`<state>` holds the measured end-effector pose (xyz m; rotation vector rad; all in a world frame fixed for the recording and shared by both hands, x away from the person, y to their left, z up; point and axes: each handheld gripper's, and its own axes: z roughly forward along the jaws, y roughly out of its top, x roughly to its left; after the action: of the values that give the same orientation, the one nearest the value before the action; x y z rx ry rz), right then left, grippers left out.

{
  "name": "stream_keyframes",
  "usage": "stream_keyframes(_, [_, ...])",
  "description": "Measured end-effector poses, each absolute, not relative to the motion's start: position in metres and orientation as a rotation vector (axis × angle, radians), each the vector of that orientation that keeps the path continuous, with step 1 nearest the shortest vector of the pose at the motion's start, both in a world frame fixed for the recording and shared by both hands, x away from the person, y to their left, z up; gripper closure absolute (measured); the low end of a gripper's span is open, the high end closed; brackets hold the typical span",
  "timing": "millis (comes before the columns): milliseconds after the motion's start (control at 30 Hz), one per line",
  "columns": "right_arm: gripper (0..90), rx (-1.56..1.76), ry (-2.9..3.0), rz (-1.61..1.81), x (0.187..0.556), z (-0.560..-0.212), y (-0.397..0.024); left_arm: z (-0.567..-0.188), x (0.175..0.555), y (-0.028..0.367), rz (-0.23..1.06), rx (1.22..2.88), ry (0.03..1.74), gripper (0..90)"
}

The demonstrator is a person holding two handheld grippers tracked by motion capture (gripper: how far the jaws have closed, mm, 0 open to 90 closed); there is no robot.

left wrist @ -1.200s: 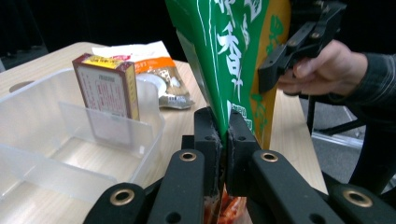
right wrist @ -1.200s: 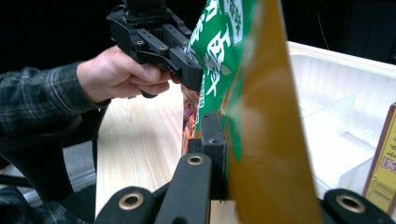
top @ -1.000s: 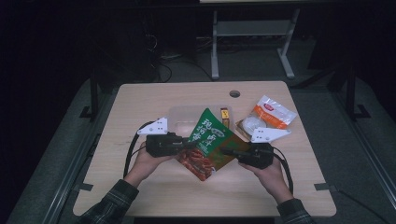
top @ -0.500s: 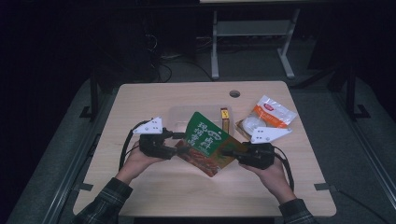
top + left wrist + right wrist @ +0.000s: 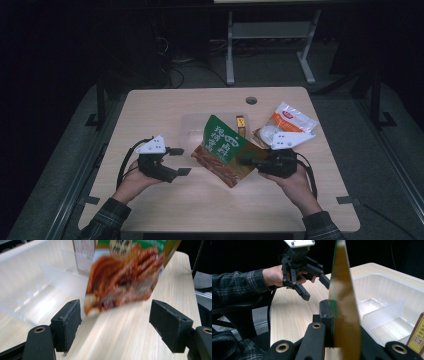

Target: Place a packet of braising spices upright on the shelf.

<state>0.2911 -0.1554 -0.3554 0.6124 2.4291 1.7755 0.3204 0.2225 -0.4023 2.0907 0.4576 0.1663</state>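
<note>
My right gripper (image 5: 245, 161) clamps the snack bag (image 5: 226, 150); my left gripper (image 5: 183, 161), jaws just spread and empty, sits at its nine o'clock.

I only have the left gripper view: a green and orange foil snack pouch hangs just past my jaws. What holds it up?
Observer: The right hand-held gripper is shut on the snack pouch, holding it upright.
Operator: Where is my gripper, seen from above?
Observer: The left hand-held gripper sits left of the pouch, apart from it. Its jaws have just been opening, with nothing between them.
Operator: Anything beyond the right hand?
Observer: A white plastic bag with a red label lies on the wooden table.
</note>
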Motion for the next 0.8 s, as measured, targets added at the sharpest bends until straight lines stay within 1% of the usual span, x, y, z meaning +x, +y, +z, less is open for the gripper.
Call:
stream_keyframes(333, [90.0,0.619,2.436,1.759,0.293,-0.338,-0.152,-0.42,0.306,0.233,0.201,2.165,0.487,21.1])
stream_keyframes(400, [90.0,0.617,2.432,1.745,0.294,-0.335,-0.15,-0.422,0.304,0.234,0.215,2.207,0.475,20.2])
stream_keyframes(800, [90.0,0.683,2.396,1.73,0.309,-0.318,-0.137,-0.432,0.303,0.234,0.228,2.223,0.486,17.3])
